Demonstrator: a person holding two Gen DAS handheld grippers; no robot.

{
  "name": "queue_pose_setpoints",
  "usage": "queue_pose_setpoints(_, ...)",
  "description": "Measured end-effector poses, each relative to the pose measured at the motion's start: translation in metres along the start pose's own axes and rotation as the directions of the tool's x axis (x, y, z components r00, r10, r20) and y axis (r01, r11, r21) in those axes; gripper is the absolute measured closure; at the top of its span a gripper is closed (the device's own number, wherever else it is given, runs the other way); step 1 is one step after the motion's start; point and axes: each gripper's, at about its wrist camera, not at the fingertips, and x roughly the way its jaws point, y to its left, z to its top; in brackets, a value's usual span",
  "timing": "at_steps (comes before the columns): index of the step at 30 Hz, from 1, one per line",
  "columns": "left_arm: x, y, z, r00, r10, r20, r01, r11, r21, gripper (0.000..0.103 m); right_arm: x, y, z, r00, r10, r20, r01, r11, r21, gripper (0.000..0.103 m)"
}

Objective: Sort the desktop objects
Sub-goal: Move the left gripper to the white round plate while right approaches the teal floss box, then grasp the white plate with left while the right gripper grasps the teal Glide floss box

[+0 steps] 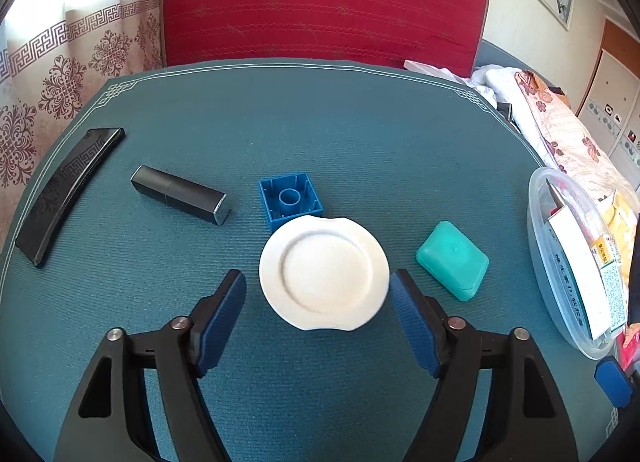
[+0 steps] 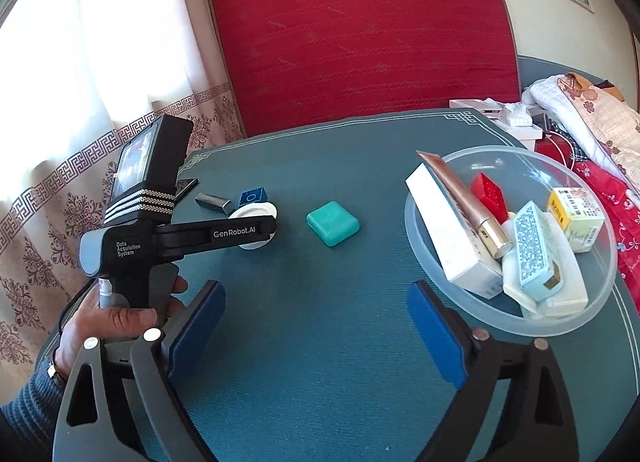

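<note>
My left gripper (image 1: 318, 286) hangs angled down over the teal table mat (image 1: 340, 134), its 2 blue pads spread apart with 1 small white plate (image 1: 324, 273) lying flat between the tips; whether the right pad touches the rim I cannot tell, and the left pad stands clear of it, so nothing is clamped. Just beyond the plate, touching its far edge, sits 1 blue building brick (image 1: 290, 200), hollow side up. To its left lies 1 dark lipstick-style tube (image 1: 180, 195), and farther left 1 black phone (image 1: 68, 194) near the mat's edge. Right of the plate is 1 teal soap-shaped box (image 1: 453, 260), apart from everything.

My right gripper (image 2: 316, 322) is released too, its jaws wide with only bare mat between them, pointing toward the teal box from the near side. Just to its right stands 1 clear plastic bowl (image 2: 440, 286) holding 1 white carton, 1 gold tube, 1 red brick, 1 pale patterned box, 1 yellow box and some white packets I cannot count. My left hand (image 2: 120, 314) grips the handle of its device at the left, sleeve and watch showing.
</note>
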Motion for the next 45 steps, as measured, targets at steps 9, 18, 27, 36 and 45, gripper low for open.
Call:
queue_pose_setpoints(9, 0.014, 0.004, 0.001, 1.0, -0.008, -0.003, 0.007, 1.0, -0.004, 0.021, 0.031, 0.004, 0.004, 0.998, -0.007, -0.059, 0.006, 1.0, -0.019, 0.003)
queue_pose_setpoints(18, 0.013, 0.008, -0.005, 0.999, 0.015, 0.037, -0.016, 1.0, 0.018, 0.025, 0.067, 0.002, 0.007, 0.991, -0.047, -0.128, 0.042, 0.998, -0.039, 0.003)
queue_pose_setpoints(27, 0.004, 0.031, -0.011, 0.999, 0.019, 0.043, -0.017, 0.998, -0.062, 0.033, 0.1, 0.006, 0.026, 0.987, -0.085, -0.136, 0.073, 0.993, -0.09, 0.003)
queue_pose_setpoints(36, 0.005, 0.039, -0.01, 0.999, 0.018, 0.038, -0.014, 0.996, -0.091, 0.033, 0.131, 0.012, 0.042, 0.965, -0.201, -0.168, 0.176, 0.972, -0.154, 0.021)
queue_pose_setpoints(45, 0.004, 0.045, -0.013, 0.999, 0.003, 0.04, 0.001, 0.994, -0.106, 0.033, 0.144, 0.011, 0.047, 0.959, -0.197, -0.206, 0.158, 0.969, -0.192, 0.041)
